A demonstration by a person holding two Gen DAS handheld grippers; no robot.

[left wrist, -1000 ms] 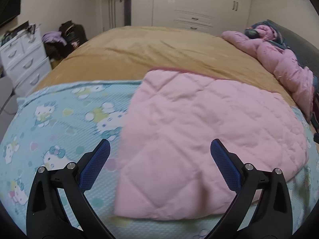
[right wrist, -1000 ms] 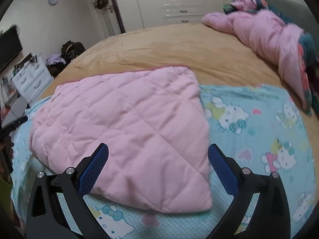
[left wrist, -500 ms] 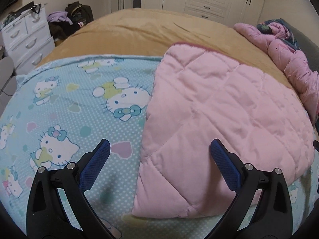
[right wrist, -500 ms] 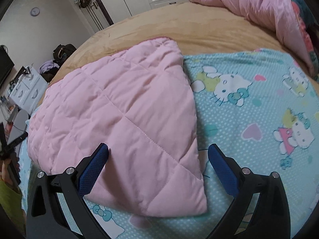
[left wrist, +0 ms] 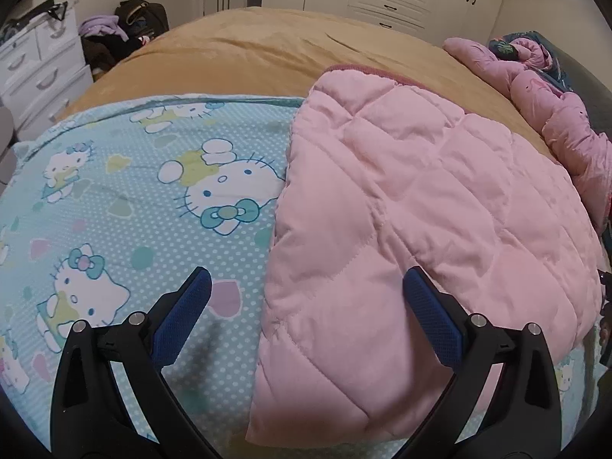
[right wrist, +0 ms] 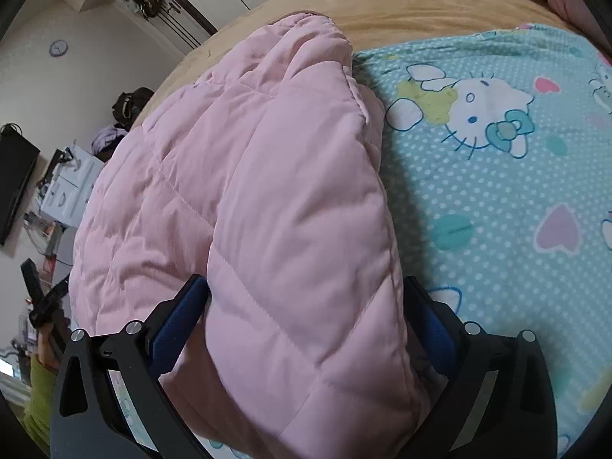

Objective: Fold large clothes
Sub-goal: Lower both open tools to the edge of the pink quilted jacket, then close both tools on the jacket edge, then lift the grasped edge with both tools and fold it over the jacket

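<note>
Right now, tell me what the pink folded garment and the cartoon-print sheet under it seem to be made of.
The pink folded garment looks like padded, quilted woven fabric, perhaps polyester or cotton: stitched diamond lines, puffy panels and a matte, slightly smooth face. The cartoon-print sheet looks like thin printed cotton or a blend: flat, matte, with small dots and soft creases. The fibre cannot be confirmed from the views.

Pale pink quilt (left wrist: 420,199), stitched in diamond quilting. Under it a light blue sheet (left wrist: 134,206), white dots all over, cartoon cats with teal bows and pastel hearts. Tan blanket (left wrist: 267,49) beyond. Left tongs (left wrist: 306,298) black with blue pads (left wrist: 183,317); white dresser (left wrist: 34,69).
</note>
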